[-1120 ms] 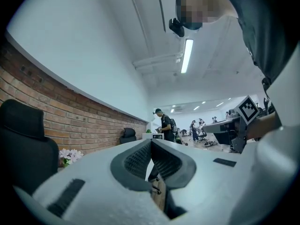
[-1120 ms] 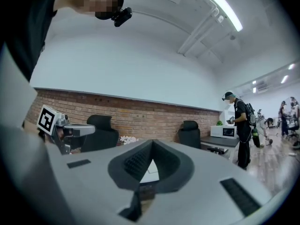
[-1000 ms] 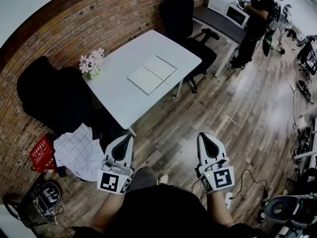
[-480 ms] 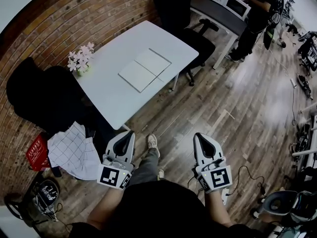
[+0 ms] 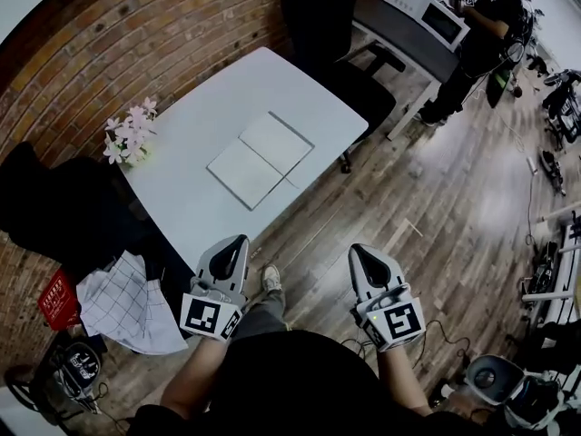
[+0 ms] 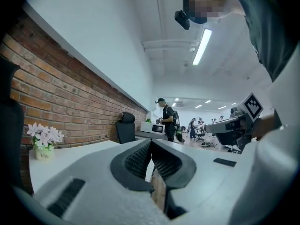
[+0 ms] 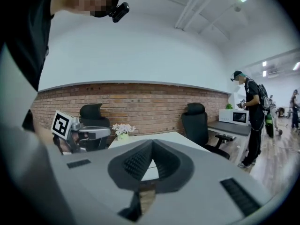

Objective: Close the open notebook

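The open white notebook (image 5: 260,159) lies flat on the white table (image 5: 191,89), its two pages spread side by side. Both grippers hang over the wooden floor, short of the table's near corner. My left gripper (image 5: 238,242) points at that corner, jaws shut with nothing between them. My right gripper (image 5: 357,249) is to its right, over bare floor, also shut and empty. In the left gripper view the pads meet at the left gripper (image 6: 151,141); in the right gripper view they meet likewise at the right gripper (image 7: 152,142). Neither gripper touches the notebook.
A pot of pale flowers (image 5: 129,134) stands at the table's left edge. Black office chairs sit behind (image 5: 318,16) and to the left (image 5: 54,207) of the table. A checked cloth (image 5: 123,302) lies on the floor. A person (image 5: 481,34) stands by a desk with a microwave (image 5: 427,12).
Both grippers and the camera have moved closer to the table, which now looks larger and nearer. The person's foot has stepped forward. Both jaws stayed shut.
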Tool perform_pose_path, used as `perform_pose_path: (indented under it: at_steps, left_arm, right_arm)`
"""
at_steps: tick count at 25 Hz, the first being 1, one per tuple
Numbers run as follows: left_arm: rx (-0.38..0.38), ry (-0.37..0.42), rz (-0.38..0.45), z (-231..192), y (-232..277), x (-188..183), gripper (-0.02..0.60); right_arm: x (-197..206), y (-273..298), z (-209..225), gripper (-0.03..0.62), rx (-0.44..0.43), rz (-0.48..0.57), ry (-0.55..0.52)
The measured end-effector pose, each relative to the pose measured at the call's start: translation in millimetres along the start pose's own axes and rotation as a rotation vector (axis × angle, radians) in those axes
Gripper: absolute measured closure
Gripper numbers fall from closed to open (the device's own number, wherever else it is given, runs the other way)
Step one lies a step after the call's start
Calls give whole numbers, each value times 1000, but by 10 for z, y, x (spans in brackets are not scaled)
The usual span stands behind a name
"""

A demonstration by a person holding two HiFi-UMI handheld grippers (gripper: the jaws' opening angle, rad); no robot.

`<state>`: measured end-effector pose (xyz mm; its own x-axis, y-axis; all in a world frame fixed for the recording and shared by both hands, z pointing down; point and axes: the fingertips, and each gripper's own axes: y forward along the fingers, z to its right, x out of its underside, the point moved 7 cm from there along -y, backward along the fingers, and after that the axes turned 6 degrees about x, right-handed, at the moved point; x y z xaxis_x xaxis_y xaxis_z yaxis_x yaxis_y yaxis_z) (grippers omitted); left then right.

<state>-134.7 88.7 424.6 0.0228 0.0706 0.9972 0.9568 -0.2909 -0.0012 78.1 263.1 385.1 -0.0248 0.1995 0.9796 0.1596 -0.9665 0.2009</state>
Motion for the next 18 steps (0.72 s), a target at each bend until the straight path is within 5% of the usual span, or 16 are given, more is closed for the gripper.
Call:
perform_pose_path:
  at_steps: [8, 18]
  left_arm:
    - [-35, -49, 19, -777, 611, 21, 557]
    - [-125, -63, -18, -1060, 834, 34, 557]
  right_arm:
    - [-347, 989, 108, 581, -72, -36, -33]
    - [-303, 1654, 421, 580, -146, -64, 2]
